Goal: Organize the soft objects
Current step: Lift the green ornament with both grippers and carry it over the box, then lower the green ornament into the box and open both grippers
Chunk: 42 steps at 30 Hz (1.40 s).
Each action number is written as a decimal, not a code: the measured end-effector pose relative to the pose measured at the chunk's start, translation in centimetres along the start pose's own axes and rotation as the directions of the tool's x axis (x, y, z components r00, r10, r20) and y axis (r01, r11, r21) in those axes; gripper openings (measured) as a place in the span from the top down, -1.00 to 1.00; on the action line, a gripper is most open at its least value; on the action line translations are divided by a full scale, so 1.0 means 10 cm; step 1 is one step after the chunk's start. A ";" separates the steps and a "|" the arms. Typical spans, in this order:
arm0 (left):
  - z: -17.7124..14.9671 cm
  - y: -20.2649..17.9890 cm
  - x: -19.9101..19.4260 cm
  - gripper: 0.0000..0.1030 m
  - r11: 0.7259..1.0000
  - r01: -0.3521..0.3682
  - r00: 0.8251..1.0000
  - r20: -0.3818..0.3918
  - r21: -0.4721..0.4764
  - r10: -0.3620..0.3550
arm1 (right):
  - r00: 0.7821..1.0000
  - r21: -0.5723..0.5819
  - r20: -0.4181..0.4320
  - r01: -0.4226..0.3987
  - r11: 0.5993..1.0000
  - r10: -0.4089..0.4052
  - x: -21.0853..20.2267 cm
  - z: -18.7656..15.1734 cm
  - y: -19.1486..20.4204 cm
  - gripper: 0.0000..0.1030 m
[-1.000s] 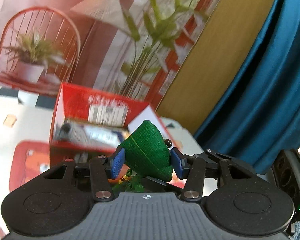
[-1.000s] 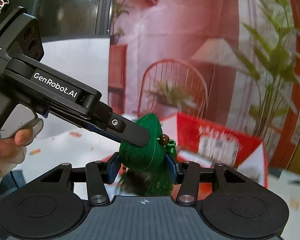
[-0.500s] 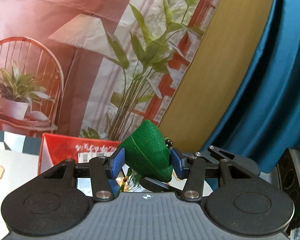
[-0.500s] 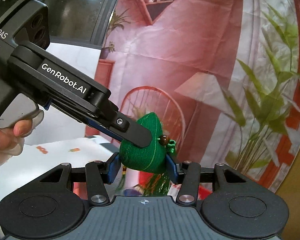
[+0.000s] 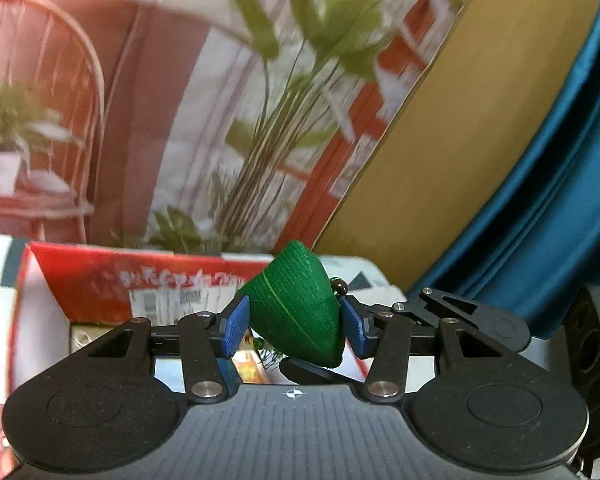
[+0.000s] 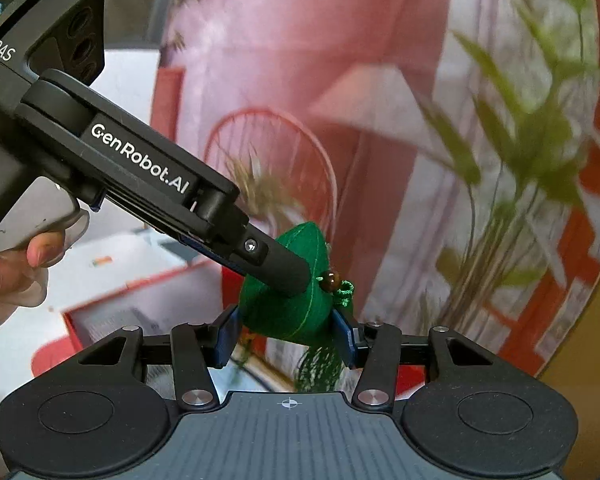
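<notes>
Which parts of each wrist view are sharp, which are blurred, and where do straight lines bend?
Left wrist view: green pouch and left gripper sharp; backdrop and red box smeared; curtain bows outward.
Right wrist view: pouch and right gripper crisp; backdrop streaked.

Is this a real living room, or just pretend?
Probably pretend: a staged recording spot. The chair and plants look printed on a creased backdrop, a teal curtain hangs beside it, and a red cardboard box sits on a white table.

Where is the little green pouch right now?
The green pouch is up in the air, squeezed by both the left gripper and the right gripper, just in front of the open red box.
</notes>
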<state>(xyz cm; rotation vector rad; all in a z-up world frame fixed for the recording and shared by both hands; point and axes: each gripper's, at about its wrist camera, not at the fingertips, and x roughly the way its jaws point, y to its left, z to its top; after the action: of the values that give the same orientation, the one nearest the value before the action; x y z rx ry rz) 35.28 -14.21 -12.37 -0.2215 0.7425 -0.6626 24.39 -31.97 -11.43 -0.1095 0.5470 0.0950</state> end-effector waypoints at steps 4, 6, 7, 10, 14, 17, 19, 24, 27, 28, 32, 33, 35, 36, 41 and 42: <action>-0.04 0.10 0.29 -0.01 1.000 -0.008 0.998 -0.062 -0.019 0.007 | 0.997 0.066 -0.075 -0.007 0.998 0.012 0.24 -0.15 -0.16 0.12; -0.06 0.15 0.40 -0.01 0.999 -0.011 0.996 -0.086 -0.030 0.008 | 0.994 0.090 -0.110 -0.006 0.996 0.015 0.35 -0.21 -0.21 0.12; -0.06 0.16 0.45 -0.01 0.999 -0.012 0.995 -0.098 -0.035 0.009 | 0.992 0.099 -0.125 -0.003 0.995 0.015 0.39 -0.23 -0.23 0.12; -0.08 0.21 0.60 -0.01 0.999 -0.011 0.992 -0.129 -0.043 0.006 | 0.986 0.127 -0.167 0.008 0.992 0.013 0.50 -0.29 -0.27 0.12; -0.07 0.24 0.76 -0.02 0.998 -0.001 0.987 -0.160 -0.060 -0.009 | 0.978 0.163 -0.208 0.042 0.986 -0.008 0.59 -0.37 -0.32 0.10; -0.08 0.20 0.82 -0.02 0.999 -0.002 0.985 -0.170 -0.036 -0.004 | 0.973 0.162 -0.225 0.079 0.984 -0.041 0.60 -0.40 -0.34 0.02; -0.07 0.17 0.81 -0.02 1.000 -0.013 0.986 -0.168 -0.007 0.012 | 0.972 0.148 -0.221 0.114 0.982 -0.080 0.55 -0.40 -0.32 -0.14; -0.05 0.15 0.68 -0.02 0.999 -0.039 0.989 -0.140 0.020 0.042 | 0.975 0.150 -0.174 0.168 0.974 -0.141 0.39 -0.42 -0.34 -0.20; -0.06 0.11 0.52 -0.02 0.995 -0.072 0.991 -0.112 0.068 0.080 | 0.978 0.186 -0.146 0.176 0.967 -0.150 0.25 -0.43 -0.33 -0.18; -0.07 0.10 0.46 -0.03 0.993 -0.082 0.991 -0.100 0.081 0.090 | 0.979 0.192 -0.137 0.177 0.965 -0.153 0.21 -0.43 -0.31 -0.18; -0.17 0.12 0.11 -0.03 0.986 -0.125 0.990 -0.054 0.114 0.131 | 0.981 0.212 -0.103 0.181 0.960 -0.162 0.05 -0.46 -0.19 -0.13; -0.20 0.14 0.02 -0.03 0.984 -0.134 0.989 -0.047 0.117 0.140 | 0.982 0.222 -0.095 0.178 0.959 -0.161 0.01 -0.46 -0.16 -0.11; -0.28 0.18 -0.15 -0.03 0.981 -0.151 0.987 -0.034 0.123 0.156 | 0.985 0.240 -0.075 0.172 0.955 -0.158 -0.06 -0.48 -0.10 -0.10; -0.34 0.20 -0.24 -0.03 0.979 -0.161 0.986 -0.027 0.125 0.166 | 0.985 0.247 -0.064 0.169 0.954 -0.158 -0.11 -0.48 -0.06 -0.10; -0.61 0.37 -0.66 -0.03 0.976 -0.199 0.980 0.001 0.088 0.200 | 0.986 0.275 -0.017 0.165 0.947 -0.167 -0.30 -0.55 0.14 -0.10; -0.66 0.41 -0.73 -0.03 0.977 -0.201 0.980 0.003 0.073 0.201 | 0.986 0.282 -0.010 0.161 0.946 -0.165 -0.34 -0.57 0.19 -0.10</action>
<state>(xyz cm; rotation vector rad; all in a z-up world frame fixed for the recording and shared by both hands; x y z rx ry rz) 28.73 -6.22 -14.78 -0.0762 0.7331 -0.4967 18.35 -31.03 -14.61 0.1246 0.5305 -0.1444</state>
